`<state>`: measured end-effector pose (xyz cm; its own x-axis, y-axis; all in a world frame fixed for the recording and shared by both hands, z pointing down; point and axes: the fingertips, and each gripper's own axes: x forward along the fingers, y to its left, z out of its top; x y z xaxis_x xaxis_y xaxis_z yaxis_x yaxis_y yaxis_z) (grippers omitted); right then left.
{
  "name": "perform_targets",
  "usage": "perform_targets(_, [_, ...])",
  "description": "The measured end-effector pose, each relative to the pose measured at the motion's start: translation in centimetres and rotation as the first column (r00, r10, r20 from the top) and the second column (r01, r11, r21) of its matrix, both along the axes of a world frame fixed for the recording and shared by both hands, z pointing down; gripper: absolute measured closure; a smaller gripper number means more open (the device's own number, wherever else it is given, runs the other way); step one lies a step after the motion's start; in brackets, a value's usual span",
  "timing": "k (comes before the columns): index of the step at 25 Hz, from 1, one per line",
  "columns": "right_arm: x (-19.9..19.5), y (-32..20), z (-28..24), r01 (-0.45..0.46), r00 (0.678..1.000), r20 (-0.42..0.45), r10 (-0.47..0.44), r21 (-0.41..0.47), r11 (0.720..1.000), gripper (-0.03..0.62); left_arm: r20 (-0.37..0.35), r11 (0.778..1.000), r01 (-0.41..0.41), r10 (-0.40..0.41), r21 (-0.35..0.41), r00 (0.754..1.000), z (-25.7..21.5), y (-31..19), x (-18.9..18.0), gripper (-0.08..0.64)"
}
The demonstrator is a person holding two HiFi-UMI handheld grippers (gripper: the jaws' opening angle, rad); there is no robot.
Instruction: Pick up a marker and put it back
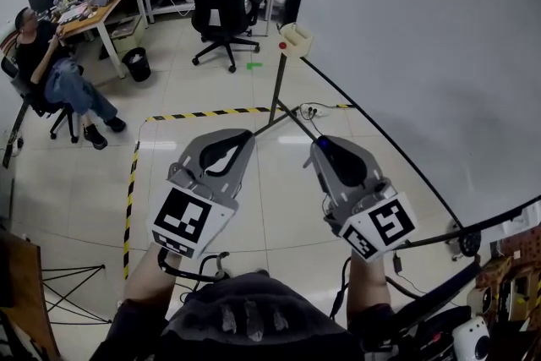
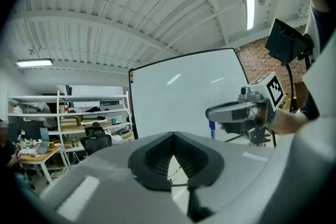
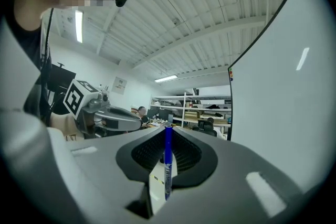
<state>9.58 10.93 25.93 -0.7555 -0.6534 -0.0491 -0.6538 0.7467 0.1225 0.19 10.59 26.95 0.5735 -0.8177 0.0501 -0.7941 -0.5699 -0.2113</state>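
Observation:
A blue marker (image 3: 168, 165) stands upright between the jaws of my right gripper (image 3: 168, 129), which is shut on it; its tip reaches the jaw tips. In the left gripper view the marker (image 2: 211, 128) shows as a blue stub under the right gripper (image 2: 231, 112). My left gripper (image 2: 173, 135) is shut with nothing in it. In the head view the left gripper (image 1: 243, 137) and the right gripper (image 1: 319, 145) are held side by side over the floor, next to a large whiteboard (image 1: 423, 38).
The whiteboard's stand leg (image 1: 277, 89) and small end tray (image 1: 296, 38) are just ahead. Yellow-black tape (image 1: 203, 113) marks the floor. Farther off are an office chair (image 1: 218, 4), a seated person (image 1: 51, 63), a black bin (image 1: 136, 63) and shelves (image 2: 68, 113).

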Motion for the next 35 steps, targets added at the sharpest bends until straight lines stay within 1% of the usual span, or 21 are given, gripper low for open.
perform_targets(5, [-1.4,1.6,-0.1,-0.027,1.0,-0.003,0.027,0.004,1.0,0.554,0.019,1.0,-0.028,0.028,-0.002,0.999,0.3,1.4,-1.6,0.554])
perform_targets(8, [-2.4,2.9,-0.1,-0.04,0.999,-0.008,0.04,0.0,0.999,0.554,-0.006,1.0,-0.031,0.031,0.002,0.999,-0.1,2.5,-2.8,0.554])
perform_targets(16, [-4.4,5.8,-0.7,-0.058,0.998,-0.025,0.058,0.016,0.998,0.554,-0.019,0.999,-0.036,0.036,0.001,0.999,-0.1,5.1,-5.5,0.554])
perform_targets(19, [-4.7,6.5,-0.9,-0.061,0.998,-0.027,0.062,0.021,0.998,0.554,-0.021,1.0,-0.023,0.024,0.017,1.0,-0.5,5.8,-6.2,0.554])
perform_targets(22, [-4.9,7.2,-1.0,-0.062,0.998,-0.028,0.063,0.024,0.998,0.554,-0.019,0.999,-0.035,0.035,0.021,0.999,-0.6,6.6,-6.4,0.554])
perform_targets(24, [-5.0,7.6,-1.2,-0.063,0.998,-0.029,0.064,0.025,0.998,0.554,-0.034,0.999,-0.048,0.049,0.024,0.998,-0.8,7.1,-6.3,0.554])
perform_targets(27, [-4.9,8.0,-1.4,-0.067,0.997,-0.027,0.068,0.029,0.997,0.554,-0.044,0.999,-0.03,0.032,0.042,0.999,-1.3,7.4,-6.5,0.554])
perform_targets(29, [-4.6,8.3,-1.3,-0.074,0.997,-0.025,0.074,0.03,0.997,0.554,-0.036,0.999,-0.029,0.031,0.046,0.999,-1.2,7.4,-6.4,0.554])
perform_targets(32, [-3.8,8.8,-1.1,-0.093,0.995,-0.023,0.094,0.028,0.995,0.554,-0.048,0.998,-0.037,0.039,0.049,0.998,-1.2,7.7,-5.9,0.554])
perform_targets(35, [-2.9,9.2,-0.9,-0.118,0.993,-0.02,0.119,0.027,0.993,0.554,-0.034,0.997,-0.056,0.058,0.05,0.998,-0.9,7.9,-5.2,0.554])
